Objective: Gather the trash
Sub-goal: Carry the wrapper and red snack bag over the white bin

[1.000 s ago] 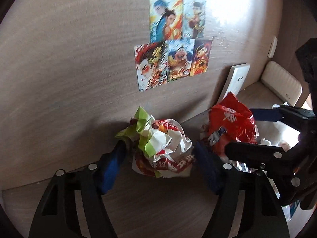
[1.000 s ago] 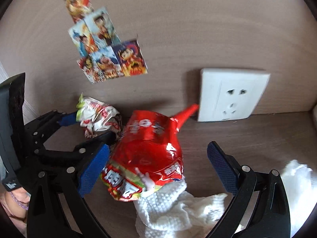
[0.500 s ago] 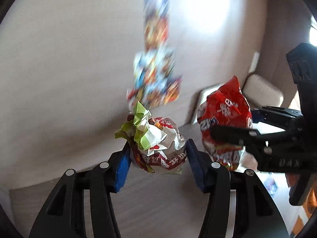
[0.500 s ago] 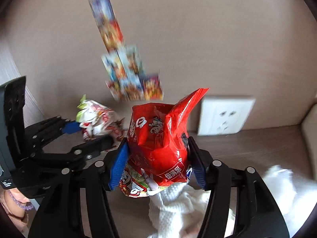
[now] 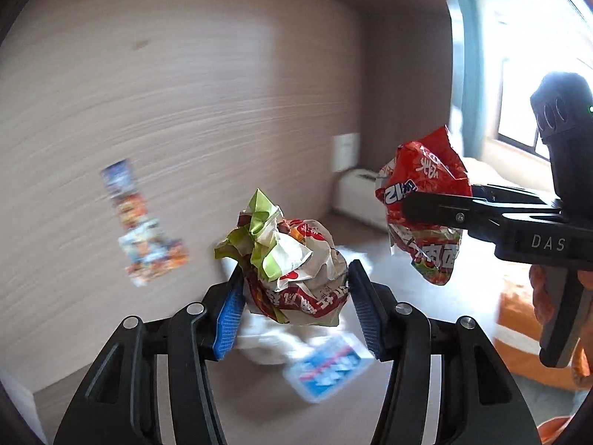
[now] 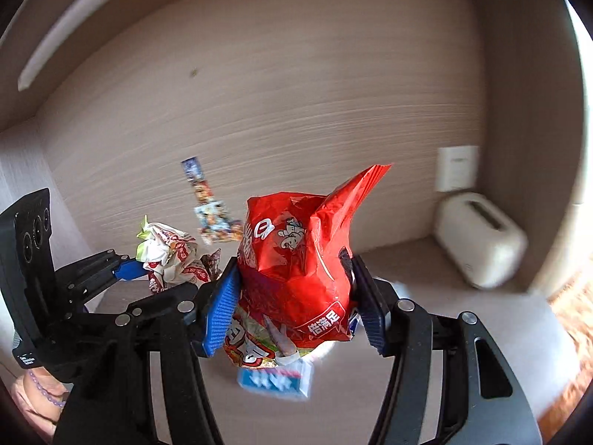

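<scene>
Trash is now off the worktop (image 6: 463, 319) in both hands. The left hand-held gripper (image 5: 294, 296) is clamped on a crumpled white, green and red wrapper (image 5: 292, 267), its blue pads pressing the ball from either side; a second ago the jaws stood wider around it while it lay against the wall, and they have just been closing onto it. The right hand-held gripper (image 6: 292, 304) squeezes a red snack bag (image 6: 296, 259) the same way, where a second ago its jaws were spread wide with the bag lying loose between them on white tissue. Both items now hang in the air, clear of the surface, with the wall, the cartoon stickers (image 6: 211, 207) and the socket plate (image 6: 456, 168) farther away and streaked by motion blur. A blue and white packet (image 6: 276, 380) and some white tissue remain below on the worktop, near the white toaster (image 6: 481, 237). I judge the pick-up done for these two pieces; carrying them to a bin, not in view, is what remains, and then the leftovers.
</scene>
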